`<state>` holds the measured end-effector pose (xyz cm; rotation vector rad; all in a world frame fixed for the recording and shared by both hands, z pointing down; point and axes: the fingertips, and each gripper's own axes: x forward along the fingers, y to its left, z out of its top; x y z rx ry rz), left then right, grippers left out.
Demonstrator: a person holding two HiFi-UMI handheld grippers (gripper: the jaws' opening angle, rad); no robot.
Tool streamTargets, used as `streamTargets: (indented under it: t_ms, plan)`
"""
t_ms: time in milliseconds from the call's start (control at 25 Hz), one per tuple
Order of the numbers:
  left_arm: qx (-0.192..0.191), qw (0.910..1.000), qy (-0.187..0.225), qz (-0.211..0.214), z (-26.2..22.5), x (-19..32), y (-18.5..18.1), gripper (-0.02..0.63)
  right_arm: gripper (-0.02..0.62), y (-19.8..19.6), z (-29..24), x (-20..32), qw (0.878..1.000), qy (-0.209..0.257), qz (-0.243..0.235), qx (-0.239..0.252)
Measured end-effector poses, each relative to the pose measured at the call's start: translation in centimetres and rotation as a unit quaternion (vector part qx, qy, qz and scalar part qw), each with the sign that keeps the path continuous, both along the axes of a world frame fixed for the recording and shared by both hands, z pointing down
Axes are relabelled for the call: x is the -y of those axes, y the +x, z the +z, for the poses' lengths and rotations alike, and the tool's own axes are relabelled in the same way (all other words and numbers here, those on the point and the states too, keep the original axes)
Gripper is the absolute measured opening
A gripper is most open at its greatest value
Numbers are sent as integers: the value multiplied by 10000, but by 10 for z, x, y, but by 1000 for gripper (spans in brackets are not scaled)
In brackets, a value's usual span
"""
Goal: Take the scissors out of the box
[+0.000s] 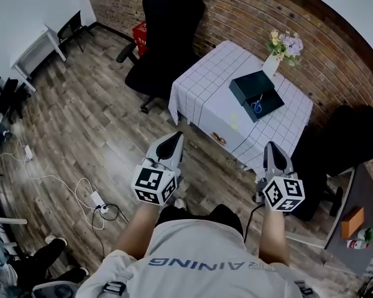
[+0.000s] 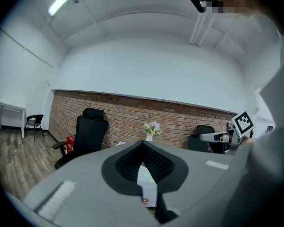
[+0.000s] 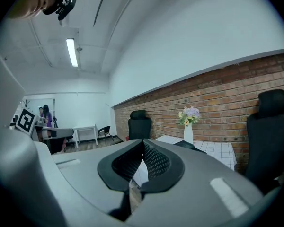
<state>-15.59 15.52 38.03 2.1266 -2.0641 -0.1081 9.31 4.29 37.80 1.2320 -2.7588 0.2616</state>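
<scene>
A dark box (image 1: 256, 92) lies open on the table with the white checked cloth (image 1: 205, 85), its lid beside it. Blue-handled scissors (image 1: 257, 105) rest inside the box. My left gripper (image 1: 173, 136) is shut and empty, over the wooden floor short of the table's near edge. My right gripper (image 1: 271, 145) is also shut and empty, close to the table's near right corner. In the left gripper view the left gripper (image 2: 143, 145) points level at the table. In the right gripper view the right gripper (image 3: 143, 144) points toward the box (image 3: 189, 145).
A white vase of flowers (image 1: 278, 49) stands behind the box against the brick wall. Black office chairs (image 1: 163, 42) (image 1: 342, 143) flank the table. A red crate (image 1: 138, 36), a power strip with cables (image 1: 94, 198) and a white desk (image 1: 38, 48) lie to the left.
</scene>
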Motion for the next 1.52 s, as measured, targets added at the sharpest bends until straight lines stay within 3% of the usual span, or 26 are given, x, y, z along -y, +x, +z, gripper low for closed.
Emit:
streamTargets:
  t_ms: [200, 520, 720, 1080, 1360, 1520]
  plan:
    - [3, 9999, -18, 149, -1, 31, -14, 2, 15, -12, 8, 29, 9999, -114, 126, -23]
    - [124, 9993, -193, 293, 4, 115, -22, 2, 15, -19, 20, 112, 9986, -330, 206, 346]
    - [304, 9981, -196, 496, -7, 197, -6, 2, 15, -7, 25, 188, 9976, -445, 265, 456]
    - [403, 9958, -215, 796, -14, 329, 43, 2, 15, 51, 35, 304, 9958, -559, 588, 418]
    - [372, 9886, -366, 1414, -2, 408, 68, 2, 15, 80, 57, 342, 9899, -844, 1116, 235]
    - [299, 9785, -453, 1990, 14, 451, 76, 2, 15, 84, 68, 353, 9834, -983, 1515, 149]
